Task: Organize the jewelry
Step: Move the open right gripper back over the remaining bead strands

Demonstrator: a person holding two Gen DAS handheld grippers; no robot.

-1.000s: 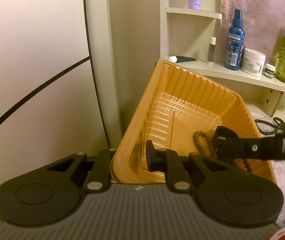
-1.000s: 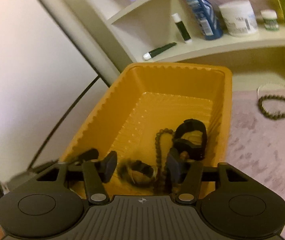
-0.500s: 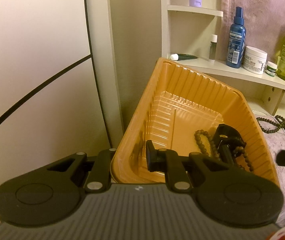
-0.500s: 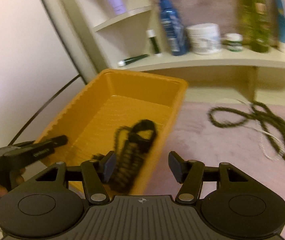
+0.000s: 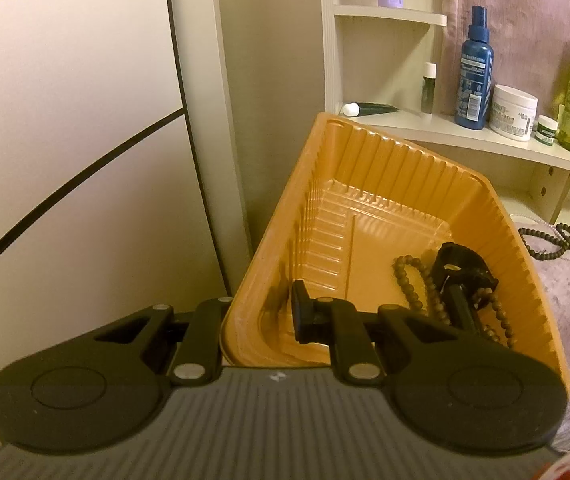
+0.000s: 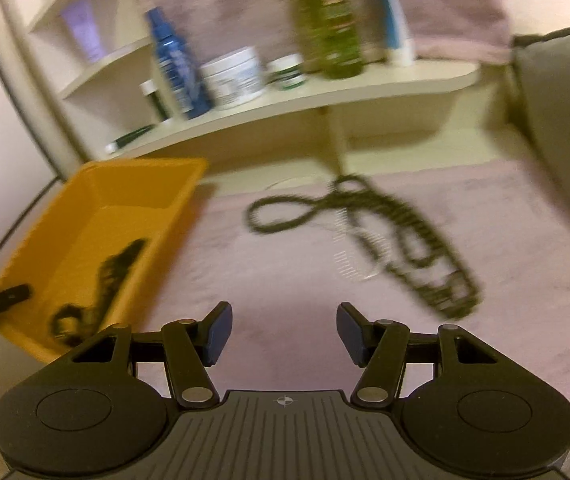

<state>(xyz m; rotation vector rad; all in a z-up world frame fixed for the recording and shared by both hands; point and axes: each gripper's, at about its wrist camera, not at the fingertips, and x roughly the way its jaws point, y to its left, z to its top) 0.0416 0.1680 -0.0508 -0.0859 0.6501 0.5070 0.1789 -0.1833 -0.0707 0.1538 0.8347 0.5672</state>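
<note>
Shelf (image 5: 465, 136) toiletries, labels illegible

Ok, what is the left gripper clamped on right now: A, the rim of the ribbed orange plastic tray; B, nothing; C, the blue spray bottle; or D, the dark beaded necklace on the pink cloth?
A: the left gripper pinches the near wall of the ribbed orange plastic tray, one finger inside and one outside.
</note>
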